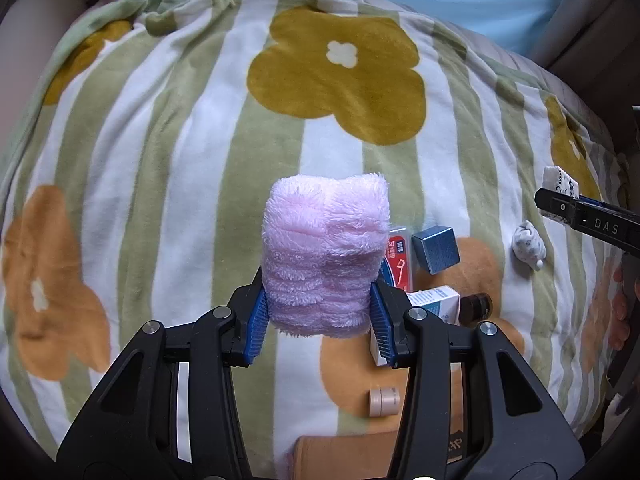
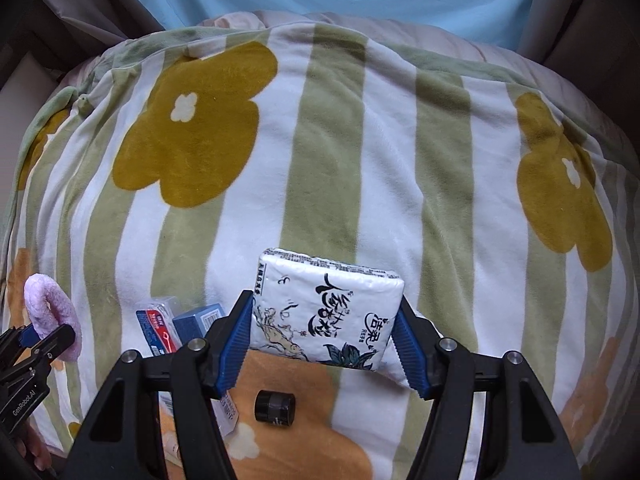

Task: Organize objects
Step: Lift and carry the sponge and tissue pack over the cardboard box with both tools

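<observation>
Right tongs clamp tissue pack above floral blanket.

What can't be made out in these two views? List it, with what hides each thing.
- Red floss pack, left wrist view: left half behind the pink fluffy roll.
- White box, same view: lower end behind the left gripper.
- Blue box, right wrist view: partly behind the right gripper; print too small.

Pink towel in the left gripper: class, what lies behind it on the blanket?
Behind the pink towel, a red box shows partly on the blanket; the towel covers its left part.
</observation>
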Available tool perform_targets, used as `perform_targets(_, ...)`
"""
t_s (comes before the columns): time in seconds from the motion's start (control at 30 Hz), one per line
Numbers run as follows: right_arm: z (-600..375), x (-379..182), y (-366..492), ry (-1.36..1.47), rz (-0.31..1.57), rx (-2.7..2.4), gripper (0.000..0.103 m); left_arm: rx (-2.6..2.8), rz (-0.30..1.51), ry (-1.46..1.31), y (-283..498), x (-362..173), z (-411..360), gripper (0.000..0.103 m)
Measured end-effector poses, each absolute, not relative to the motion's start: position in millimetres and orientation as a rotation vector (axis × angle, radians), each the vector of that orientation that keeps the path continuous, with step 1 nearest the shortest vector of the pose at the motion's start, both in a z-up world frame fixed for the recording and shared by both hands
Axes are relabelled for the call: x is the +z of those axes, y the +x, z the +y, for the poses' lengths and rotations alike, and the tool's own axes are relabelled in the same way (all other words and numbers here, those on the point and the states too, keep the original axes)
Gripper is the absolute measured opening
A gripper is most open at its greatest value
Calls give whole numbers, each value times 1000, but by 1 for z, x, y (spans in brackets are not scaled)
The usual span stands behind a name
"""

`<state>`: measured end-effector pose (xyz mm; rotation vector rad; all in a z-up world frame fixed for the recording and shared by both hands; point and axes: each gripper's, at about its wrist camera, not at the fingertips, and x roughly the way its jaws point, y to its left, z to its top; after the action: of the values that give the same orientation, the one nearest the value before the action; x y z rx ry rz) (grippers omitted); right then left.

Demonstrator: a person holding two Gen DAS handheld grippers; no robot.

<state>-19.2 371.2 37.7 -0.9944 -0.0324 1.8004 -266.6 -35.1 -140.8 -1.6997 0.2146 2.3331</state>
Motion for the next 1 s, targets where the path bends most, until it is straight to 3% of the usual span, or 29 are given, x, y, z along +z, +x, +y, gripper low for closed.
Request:
perform_targets(0.53, 248, 53, 30, -912, -51, 1826, 61, 2370, 252, -1521, -162, -55, -45, 41)
perform_targets(1.0, 149, 11, 88, -910, -50, 1839, 61, 2345, 276, -1482, -58, -39, -68, 41)
